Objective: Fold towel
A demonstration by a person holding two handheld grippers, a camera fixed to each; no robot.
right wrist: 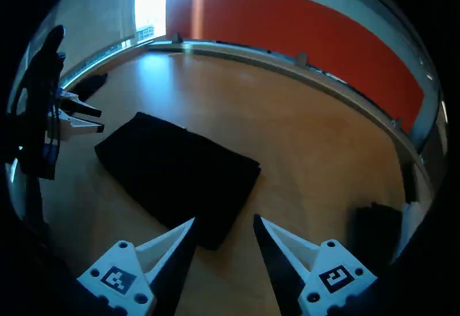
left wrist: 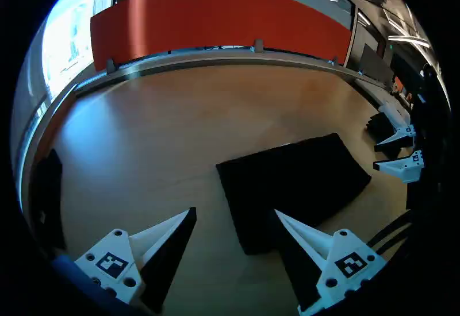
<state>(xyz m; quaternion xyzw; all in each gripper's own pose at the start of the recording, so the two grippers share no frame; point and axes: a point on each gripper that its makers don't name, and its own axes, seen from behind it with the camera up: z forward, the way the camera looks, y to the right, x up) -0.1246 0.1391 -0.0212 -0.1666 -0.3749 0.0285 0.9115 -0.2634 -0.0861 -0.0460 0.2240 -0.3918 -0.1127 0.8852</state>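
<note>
**Towel lies folded, both grippers off it**

Left gripper view: the left gripper [left wrist: 234, 211] holds its fingers wide apart and empty, tips at the near edge of the black towel [left wrist: 293, 184]. The towel lies flat on the worktop [left wrist: 172, 132] as a compact rectangle. Right of the towel, the right gripper [left wrist: 376, 155] hovers, fingers parted, nothing between them.

Right gripper view: its own fingers spread wide over the towel's near corner, empty. Here that corner looks thick, seemingly layered, a detail the left gripper view leaves unclear. The folding looks largely done; perhaps one last fold or some squaring is left.

Fingers [left wrist: 307, 238] cover one corner of the towel [left wrist: 293, 181]; dark shape [right wrist: 376, 227] too dim to identify.
</note>
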